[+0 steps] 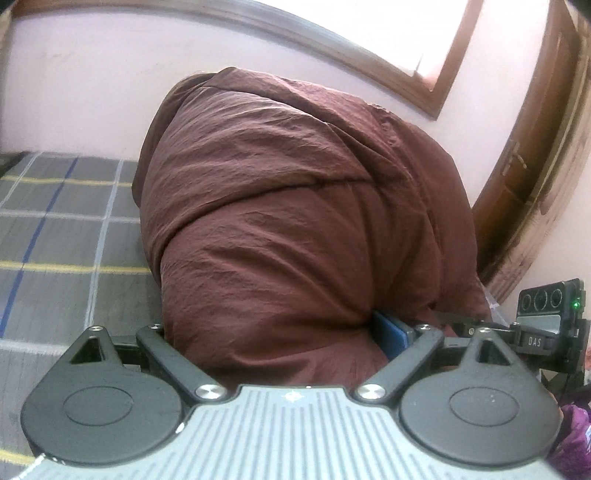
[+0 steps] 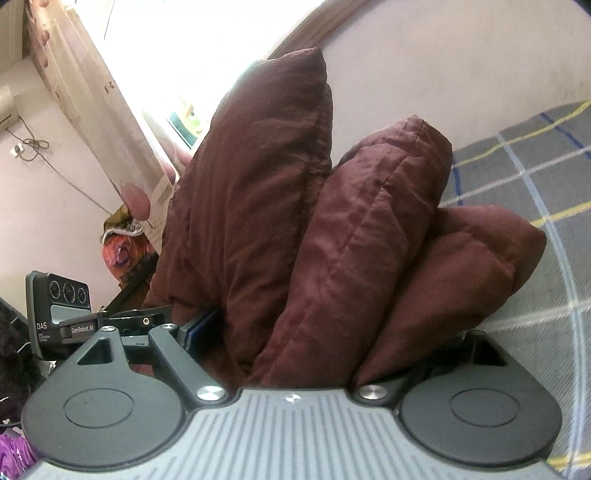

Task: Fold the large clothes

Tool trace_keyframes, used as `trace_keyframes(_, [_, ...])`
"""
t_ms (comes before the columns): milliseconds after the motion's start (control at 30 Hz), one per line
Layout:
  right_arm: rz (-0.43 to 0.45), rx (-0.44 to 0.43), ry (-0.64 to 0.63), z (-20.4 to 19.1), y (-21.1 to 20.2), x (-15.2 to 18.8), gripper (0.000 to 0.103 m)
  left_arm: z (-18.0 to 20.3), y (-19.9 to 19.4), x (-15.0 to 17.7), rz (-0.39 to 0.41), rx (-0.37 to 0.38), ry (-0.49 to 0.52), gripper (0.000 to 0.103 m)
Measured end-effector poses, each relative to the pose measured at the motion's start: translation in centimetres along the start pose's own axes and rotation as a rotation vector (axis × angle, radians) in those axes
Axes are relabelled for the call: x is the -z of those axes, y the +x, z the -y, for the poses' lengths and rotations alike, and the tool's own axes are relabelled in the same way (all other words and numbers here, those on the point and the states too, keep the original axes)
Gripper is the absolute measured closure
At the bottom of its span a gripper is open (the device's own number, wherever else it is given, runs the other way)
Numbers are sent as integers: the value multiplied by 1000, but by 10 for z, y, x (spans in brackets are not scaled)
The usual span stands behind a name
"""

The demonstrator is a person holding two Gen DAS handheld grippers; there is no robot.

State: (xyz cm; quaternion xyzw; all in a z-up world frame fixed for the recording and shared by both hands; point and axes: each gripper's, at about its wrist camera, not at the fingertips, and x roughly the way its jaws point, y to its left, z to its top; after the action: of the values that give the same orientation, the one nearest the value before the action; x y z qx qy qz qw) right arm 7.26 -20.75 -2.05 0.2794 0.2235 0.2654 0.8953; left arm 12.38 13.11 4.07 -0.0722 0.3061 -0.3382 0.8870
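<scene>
The brown quilted garment is gripped by the left gripper and the right gripper, mid-fold above the checked bedsheet; lowering flat is called for next.

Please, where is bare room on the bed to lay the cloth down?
Bare checked bed cover lies left of the brown cloth, bordered by the wall; in the right view, more lies beside the folds. It is crowded near the curtain.

Daylight floods in from the window, blown out to white in both views; the wall glows pale pink; fisheye bending curves the window frame and bedsheet lines; edges soft, slightly blurred throughout.
</scene>
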Motion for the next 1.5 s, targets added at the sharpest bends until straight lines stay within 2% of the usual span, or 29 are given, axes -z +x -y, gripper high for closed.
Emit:
trace_keyframes(200, [-28, 16, 12, -2, -1, 6, 17, -14, 7, 15, -25, 6, -39, 12])
trace_keyframes(367, [-31, 34, 10, 1, -6, 21, 17, -19, 5, 30, -14, -7, -6, 10])
trace_keyframes(433, [-36, 47, 20, 5, -5, 26, 16, -16, 6, 35, -9, -27, 11, 8])
trace_keyframes(567, [-41, 101, -38, 4, -4, 37, 7, -8, 6, 43, 13, -91, 56, 0])
trace_keyframes(800, [-31, 176, -105, -4, -11, 43, 0, 3, 2, 48, 42, -144, 87, 0])
trace_keyframes(1100, [8, 213, -106, -17, -21, 49, 0, 16, -15, 55, 84, -222, 68, 0])
trace_keyframes(1200, [13, 217, -98, -19, -22, 49, 0, 26, -24, 58, 120, -285, 89, 0])
trace_keyframes(1367, [22, 231, -105, -24, -24, 49, 0, 59, -38, 61, 194, -468, 221, 0])
trace_keyframes(1500, [33, 253, -107, -28, -27, 51, 0, 69, -45, 63, 207, -495, 220, 0])
